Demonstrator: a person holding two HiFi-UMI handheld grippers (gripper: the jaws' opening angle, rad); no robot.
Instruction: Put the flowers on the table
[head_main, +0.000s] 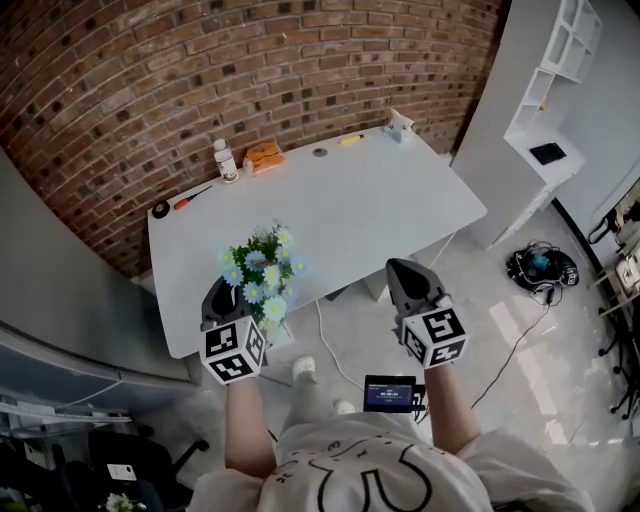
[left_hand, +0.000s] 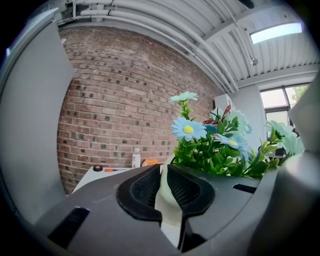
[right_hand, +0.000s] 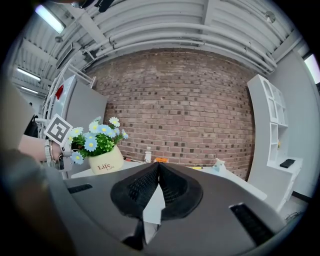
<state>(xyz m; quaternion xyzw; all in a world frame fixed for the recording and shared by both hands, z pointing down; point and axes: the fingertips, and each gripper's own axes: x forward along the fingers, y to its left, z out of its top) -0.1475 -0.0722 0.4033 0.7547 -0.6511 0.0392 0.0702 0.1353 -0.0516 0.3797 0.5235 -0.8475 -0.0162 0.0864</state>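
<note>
Left claw (left_hand: 163, 175) is clamped on the rim of the cream pot (right_hand: 106, 162), holding the flowers (head_main: 258, 272) at the 7 o'clock edge of the worktop (head_main: 380, 200) — carried, not yet set down, I judge. Right claw (right_hand: 158, 167), at 3 o'clock of them, is pressed together, empty. Blooms hide the pot's base (touching or not, unclear).

1. "Life" in dark script, with a smaller "Life" beneath it, stands on the cream flower pot (right_hand: 106, 162), which is at the near edge of the table (head_main: 350, 200).
2. Black-and-white square marker patterns, without letters, cover the cube (head_main: 234, 352) on the left gripper (head_main: 226, 288) and the cube (head_main: 436, 337) on the right gripper (head_main: 397, 266), both just off the table's near edge.
3. A small dark screen (head_main: 390, 392), further off that near edge, shows light figures too small to read.
</note>
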